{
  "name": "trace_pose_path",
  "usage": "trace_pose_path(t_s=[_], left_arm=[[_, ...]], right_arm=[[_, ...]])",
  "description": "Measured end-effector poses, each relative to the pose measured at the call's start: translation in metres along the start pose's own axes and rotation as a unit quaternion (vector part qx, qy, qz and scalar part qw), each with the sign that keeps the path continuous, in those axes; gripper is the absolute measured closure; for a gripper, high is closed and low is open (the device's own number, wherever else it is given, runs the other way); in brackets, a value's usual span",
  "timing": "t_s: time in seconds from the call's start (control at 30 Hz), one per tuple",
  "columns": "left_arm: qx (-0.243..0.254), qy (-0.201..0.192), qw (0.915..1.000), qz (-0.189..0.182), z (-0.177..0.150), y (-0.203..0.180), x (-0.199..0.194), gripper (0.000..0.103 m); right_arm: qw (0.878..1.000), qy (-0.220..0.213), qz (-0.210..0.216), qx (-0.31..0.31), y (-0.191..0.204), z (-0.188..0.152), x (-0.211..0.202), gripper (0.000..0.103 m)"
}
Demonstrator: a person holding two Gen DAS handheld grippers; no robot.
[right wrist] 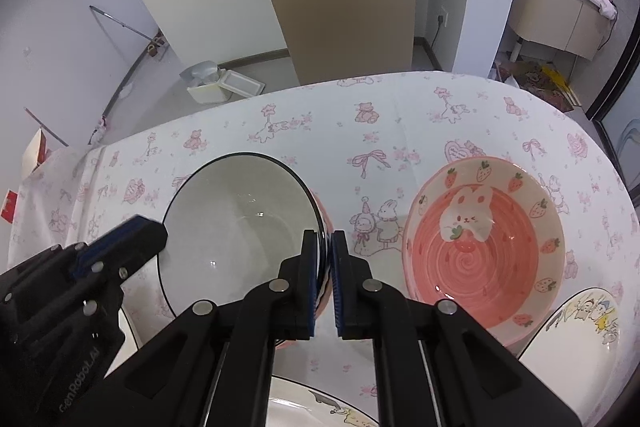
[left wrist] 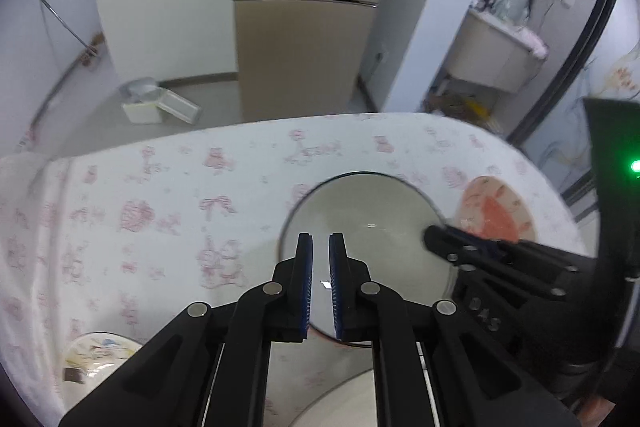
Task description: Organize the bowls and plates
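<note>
Both grippers pinch opposite rims of the white bowl (right wrist: 236, 227): right gripper (right wrist: 324, 239) closed on the right rim; left gripper (left wrist: 320, 243) closed, apparently on the near rim, though blur obscures contact. Lift evenly and level; the pink bowl (right wrist: 484, 247) stands just beside.

The right gripper (right wrist: 324, 239) pinches the near-right rim of a white bowl with a dark rim (right wrist: 236, 227), which sits nested in a pink bowl (right wrist: 326, 217) on the pink-printed tablecloth (right wrist: 340, 131). The left gripper (right wrist: 140, 233) reaches the white bowl's left rim. A pink strawberry-and-bunny bowl (right wrist: 486, 247) stands just right, with cartoon plates at the lower right (right wrist: 580, 323) and bottom edge (right wrist: 320, 407).
</note>
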State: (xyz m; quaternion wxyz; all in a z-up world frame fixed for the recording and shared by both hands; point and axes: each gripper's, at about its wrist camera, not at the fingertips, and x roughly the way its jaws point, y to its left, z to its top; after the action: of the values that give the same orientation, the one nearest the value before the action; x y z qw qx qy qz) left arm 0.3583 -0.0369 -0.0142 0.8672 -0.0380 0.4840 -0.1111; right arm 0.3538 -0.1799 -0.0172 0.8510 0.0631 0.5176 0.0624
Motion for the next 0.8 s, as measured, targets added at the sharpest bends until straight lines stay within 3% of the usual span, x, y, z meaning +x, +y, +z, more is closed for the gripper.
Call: trace_pose_path(t_s=[0.13, 0.2, 0.3, 0.37, 0.4, 0.47, 0.5, 0.53, 0.6, 0.8], left_arm=[[-0.007, -0.019, 0.9997, 0.015, 0.002, 0.004, -0.009, 0.093], [-0.009, -0.027, 0.9996, 0.009, 0.004, 0.006, -0.016, 0.093], [0.000, -0.048, 0.9988, 0.002, 0.006, 0.001, -0.035, 0.093], [0.009, -0.065, 0.9979, -0.003, 0.006, -0.004, -0.049, 0.092], [0.013, -0.075, 0.9971, -0.005, 0.005, -0.006, -0.057, 0.086], [0.019, -0.099, 0.9948, -0.009, 0.004, -0.014, -0.074, 0.055], [0.019, -0.117, 0.9929, -0.012, 0.003, -0.018, -0.084, 0.024], [0.019, -0.133, 0.9908, -0.015, 0.001, -0.021, -0.092, 0.011], [0.024, -0.159, 0.9868, -0.022, -0.003, -0.031, -0.107, 0.011], [0.038, -0.161, 0.9856, -0.036, 0.014, -0.087, -0.127, 0.011]], right_arm=[[1.000, 0.005, 0.007, 0.000, -0.003, 0.001, 0.000, 0.096], [1.000, 0.011, 0.005, 0.009, -0.006, 0.001, 0.000, 0.090], [1.000, -0.012, 0.005, 0.019, -0.010, 0.004, -0.019, 0.086], [0.999, -0.040, 0.011, 0.029, -0.016, 0.006, -0.043, 0.076], [0.997, -0.060, 0.014, 0.036, -0.020, 0.008, -0.059, 0.063], [0.995, -0.093, 0.010, 0.038, -0.026, 0.011, -0.087, 0.060], [0.993, -0.108, 0.001, 0.038, -0.030, 0.012, -0.103, 0.059], [0.992, -0.119, -0.006, 0.036, -0.035, 0.012, -0.116, 0.058], [0.989, -0.143, -0.017, 0.030, -0.048, 0.009, -0.141, 0.052], [0.976, -0.200, -0.044, 0.081, -0.104, -0.007, -0.181, 0.048]])
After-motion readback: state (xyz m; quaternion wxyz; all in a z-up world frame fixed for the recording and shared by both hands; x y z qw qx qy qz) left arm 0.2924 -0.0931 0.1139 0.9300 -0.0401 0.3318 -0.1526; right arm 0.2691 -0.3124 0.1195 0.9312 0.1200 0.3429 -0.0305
